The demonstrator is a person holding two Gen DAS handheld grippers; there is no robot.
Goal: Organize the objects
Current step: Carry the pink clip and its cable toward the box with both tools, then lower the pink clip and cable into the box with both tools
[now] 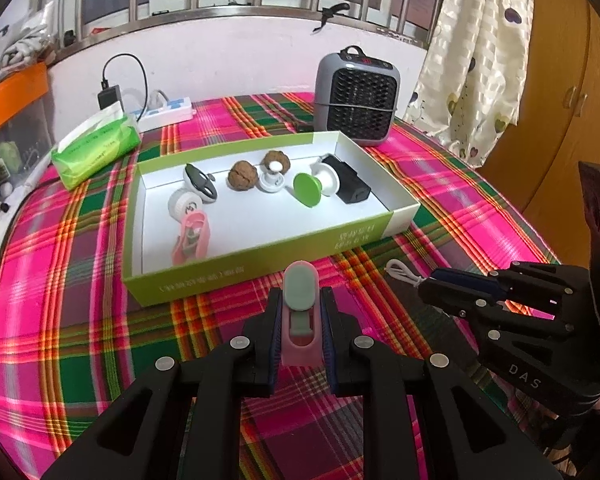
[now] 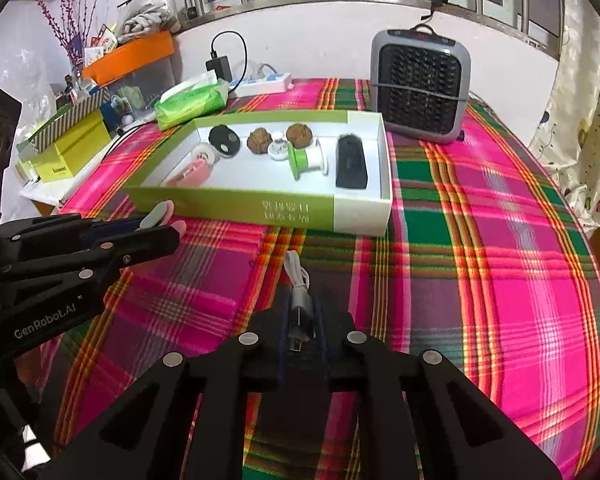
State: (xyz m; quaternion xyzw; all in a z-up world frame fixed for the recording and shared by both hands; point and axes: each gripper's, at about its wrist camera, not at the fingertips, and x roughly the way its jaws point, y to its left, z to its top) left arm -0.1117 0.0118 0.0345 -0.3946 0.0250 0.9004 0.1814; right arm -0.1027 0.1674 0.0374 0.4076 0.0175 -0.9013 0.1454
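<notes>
My left gripper (image 1: 300, 304) is shut on a pink clip with a grey-green top (image 1: 299, 312), held just in front of the green-and-white box (image 1: 260, 256); it also shows in the right wrist view (image 2: 162, 214). My right gripper (image 2: 300, 312) is shut on a short white cable with a connector (image 2: 298, 284), low over the plaid cloth; the cable's loop shows in the left wrist view (image 1: 402, 270). The box (image 2: 356, 208) holds a second pink clip (image 1: 192, 236), a white wheel (image 1: 185, 205), two walnuts (image 1: 242, 175), a green-and-white spool (image 1: 312, 186) and a black case (image 1: 350, 184).
A grey heater (image 1: 358, 98) stands behind the box at the right. A green tissue pack (image 1: 96, 148) and a white power strip (image 1: 166, 112) lie at the back left. Storage boxes (image 2: 72, 144) stand beyond the table's left edge. A curtain (image 1: 472, 60) hangs at right.
</notes>
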